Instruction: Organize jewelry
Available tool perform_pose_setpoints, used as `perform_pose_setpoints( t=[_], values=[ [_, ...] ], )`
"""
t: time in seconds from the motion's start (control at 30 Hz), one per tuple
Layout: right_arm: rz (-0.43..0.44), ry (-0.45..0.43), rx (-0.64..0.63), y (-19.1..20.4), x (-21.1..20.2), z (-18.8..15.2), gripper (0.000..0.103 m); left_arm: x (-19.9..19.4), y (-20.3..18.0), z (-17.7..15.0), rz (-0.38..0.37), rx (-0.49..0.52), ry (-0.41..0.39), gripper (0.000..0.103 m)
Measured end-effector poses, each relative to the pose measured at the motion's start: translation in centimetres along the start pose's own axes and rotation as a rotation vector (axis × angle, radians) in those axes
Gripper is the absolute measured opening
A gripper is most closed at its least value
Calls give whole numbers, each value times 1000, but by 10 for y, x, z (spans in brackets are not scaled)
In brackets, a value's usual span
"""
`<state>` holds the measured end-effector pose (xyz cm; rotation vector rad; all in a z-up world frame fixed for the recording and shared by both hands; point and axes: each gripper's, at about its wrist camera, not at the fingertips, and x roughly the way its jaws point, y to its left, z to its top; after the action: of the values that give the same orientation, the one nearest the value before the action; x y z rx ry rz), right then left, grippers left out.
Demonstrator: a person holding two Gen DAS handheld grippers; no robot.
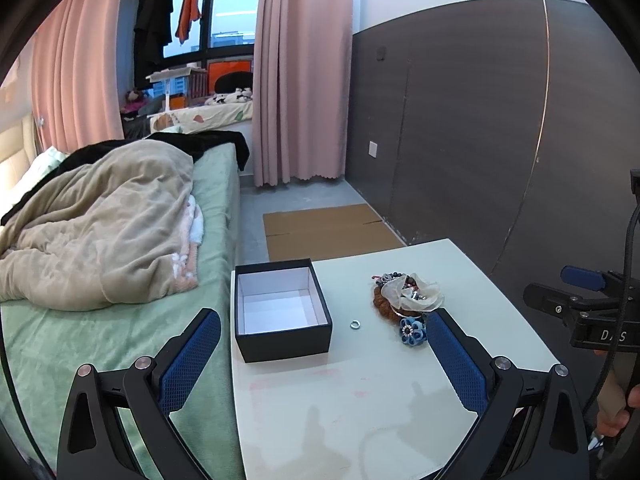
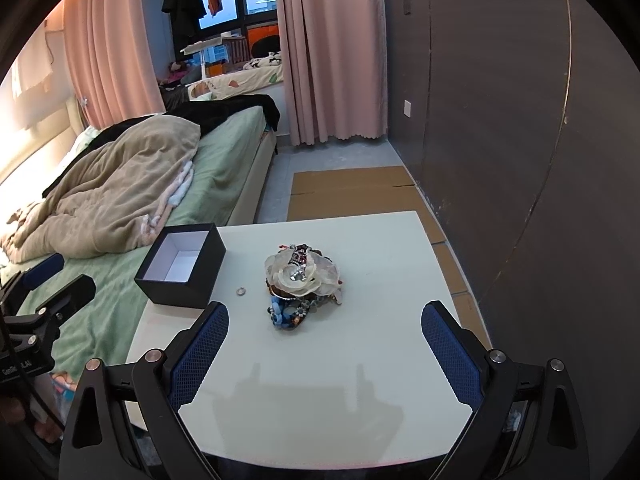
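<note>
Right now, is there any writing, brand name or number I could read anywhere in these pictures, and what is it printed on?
"D S", white letters with a cable hiding what lies between, on the black body of the right gripper as the left wrist view shows it.
White lettering on the black body of the left gripper in the right wrist view: too blurred to read.
The black box, the table and the jewelry pile carry no readable text.

Tabletop: smooth, white, faintly glossy. Box: matt black card, white paper lining. Ring: shiny metal. Jewelry pile: sheer fabric flower, beads, metal glints. Hand-held gripper fingers: textured blue pads, black plastic.
</note>
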<state>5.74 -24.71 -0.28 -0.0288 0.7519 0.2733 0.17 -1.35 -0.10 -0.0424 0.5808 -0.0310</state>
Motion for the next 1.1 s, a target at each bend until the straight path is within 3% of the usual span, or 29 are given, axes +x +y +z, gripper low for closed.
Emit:
perform_pose_setpoints(
  t=[1.1],
  values=[
    [-14,-4,-8,1,1,2,98,2,-1,0,-1,0,2,102]
  ],
)
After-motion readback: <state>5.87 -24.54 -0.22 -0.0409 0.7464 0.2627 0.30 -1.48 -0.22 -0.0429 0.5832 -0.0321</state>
